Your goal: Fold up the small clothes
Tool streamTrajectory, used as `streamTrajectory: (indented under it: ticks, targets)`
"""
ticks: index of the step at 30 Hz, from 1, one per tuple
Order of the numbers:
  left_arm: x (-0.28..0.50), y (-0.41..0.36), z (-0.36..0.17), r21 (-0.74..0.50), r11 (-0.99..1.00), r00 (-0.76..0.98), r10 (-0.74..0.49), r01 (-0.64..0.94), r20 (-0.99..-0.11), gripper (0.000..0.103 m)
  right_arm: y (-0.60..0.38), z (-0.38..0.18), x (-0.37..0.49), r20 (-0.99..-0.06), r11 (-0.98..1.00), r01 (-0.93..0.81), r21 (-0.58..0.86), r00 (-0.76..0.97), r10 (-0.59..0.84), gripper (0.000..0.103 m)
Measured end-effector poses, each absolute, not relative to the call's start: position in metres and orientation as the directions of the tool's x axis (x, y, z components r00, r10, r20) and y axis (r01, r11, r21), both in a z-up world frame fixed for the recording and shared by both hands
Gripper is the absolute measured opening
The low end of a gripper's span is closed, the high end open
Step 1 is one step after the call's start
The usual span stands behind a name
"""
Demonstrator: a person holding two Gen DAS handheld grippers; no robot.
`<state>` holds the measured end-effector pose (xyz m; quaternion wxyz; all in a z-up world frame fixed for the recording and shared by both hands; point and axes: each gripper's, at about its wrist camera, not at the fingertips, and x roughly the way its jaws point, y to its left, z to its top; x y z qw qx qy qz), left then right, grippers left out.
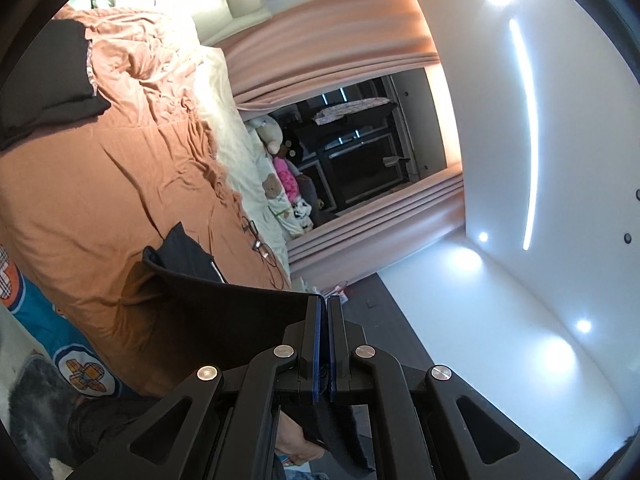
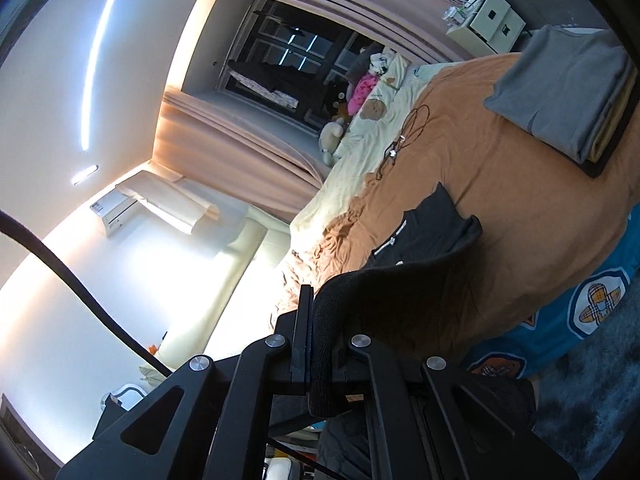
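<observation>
Left claw [image 1: 324, 320] and right claw [image 2: 320, 320], both closed, each pinching an edge of a soft black knit garment [image 2: 400, 300] that is raised above the bed [image 2: 520, 220]. Beneath it lie a rumpled orange cover, folded grey clothing [image 2: 560, 92] and pink pleated curtains [image 1: 340, 40].

This is a bedroom in a home. A wide bed [image 1: 120, 184] with a rumpled orange cover fills the room, soft toys [image 2: 334, 136] sit by the dark window [image 1: 360, 148], and pink curtains [image 1: 340, 52] hang on both sides.
</observation>
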<state>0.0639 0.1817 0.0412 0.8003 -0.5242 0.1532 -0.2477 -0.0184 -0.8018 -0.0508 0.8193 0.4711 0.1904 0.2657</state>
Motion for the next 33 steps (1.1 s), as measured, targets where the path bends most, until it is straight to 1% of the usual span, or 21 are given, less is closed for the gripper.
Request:
streamTrajectory:
  ticks: [6, 13, 17, 20, 26, 33]
  targets:
    - [0.102, 0.179, 0.04, -0.918, 0.344, 0.832, -0.554, 0.199, -0.028, 0.002, -0.803, -0.046, 0.036, -0.085, 0.424, -0.235, 0.875, 0.788, 0.61, 0.001]
    - [0.169, 0.173, 0.055, -0.903, 0.395, 0.842, -0.535, 0.171, -0.075, 0.002, -0.799, -0.028, 0.106, -0.108, 0.448, -0.213, 0.868, 0.8, 0.59, 0.001]
    - [0.21, 0.17, 0.06, -0.897, 0.415, 0.842, -0.53, 0.153, -0.101, 0.002, -0.795, -0.021, 0.132, -0.123, 0.456, -0.203, 0.867, 0.799, 0.589, 0.001]
    - [0.238, 0.165, 0.06, -0.888, 0.437, 0.838, -0.53, 0.14, -0.128, 0.002, -0.793, -0.019, 0.151, -0.15, 0.469, -0.178, 0.865, 0.8, 0.581, 0.001]
    - [0.297, 0.16, 0.044, -0.881, 0.466, 0.831, -0.52, 0.085, -0.195, 0.002, -0.784, -0.017, 0.187, -0.187, 0.466, -0.128, 0.875, 0.799, 0.571, 0.001]
    - [0.356, 0.158, 0.003, -0.872, 0.489, 0.812, -0.504, -0.011, -0.293, 0.002, -0.764, -0.025, 0.227, -0.277, 0.495, -0.037, 0.868, 0.792, 0.544, 0.001]
